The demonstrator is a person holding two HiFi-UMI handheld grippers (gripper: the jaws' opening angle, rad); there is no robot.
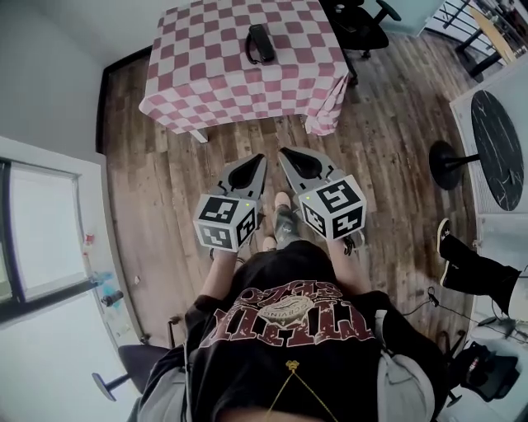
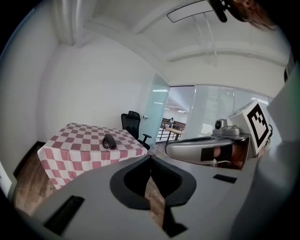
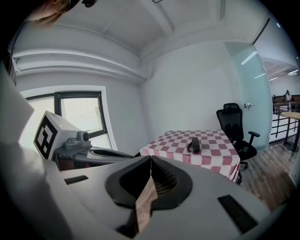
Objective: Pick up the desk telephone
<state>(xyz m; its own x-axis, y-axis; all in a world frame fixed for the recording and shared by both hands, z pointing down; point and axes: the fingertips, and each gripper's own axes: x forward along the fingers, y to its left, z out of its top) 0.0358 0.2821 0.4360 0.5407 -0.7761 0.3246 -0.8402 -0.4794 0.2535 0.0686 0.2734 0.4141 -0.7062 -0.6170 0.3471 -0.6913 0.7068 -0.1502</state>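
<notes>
"Black plastic, your desk telephone (image 1: pixel 261 43). It lies on the table (image 1: pixel 206 74), on the pink-and-white checked cloth. It sits toward the table's far edge and a little right of its middle."

"Yes, and it lies lengthwise, its curled cord looping off on the table's left-hand side. You stand well short of the table, on the wooden floor (image 1: pixel 165 181) at its near side."

"Your left gripper (image 1: pixel 258 158) and your right gripper (image 1: pixel 285 153) are side by side in front of you. Both point at the table, with their tips close to each other."

"Look at your left one first. Its jaws are together, the tips meeting, and only a sliver of floor shows in the slot behind them. Nothing is held."

"Your right one is the same: the tips are closed against each other with nothing between them. In both gripper views the telephone sits small above the jaws, well apart from them."

"Each marker cube (image 1: pixel 224 222) rides behind its jaws, on the side away from the table."

"Past the table's far right corner you have a black office chair (image 1: pixel 356 23)."

"Well to the right of the table stands a round dark tabletop (image 1: pixel 497 148) on a black pedestal. Nearer you on that side are a person's dark trouser leg and shoe (image 1: pixel 450 247)."

"Left of the table, along the white wall, is a window (image 1: pixel 41 231)."
</notes>
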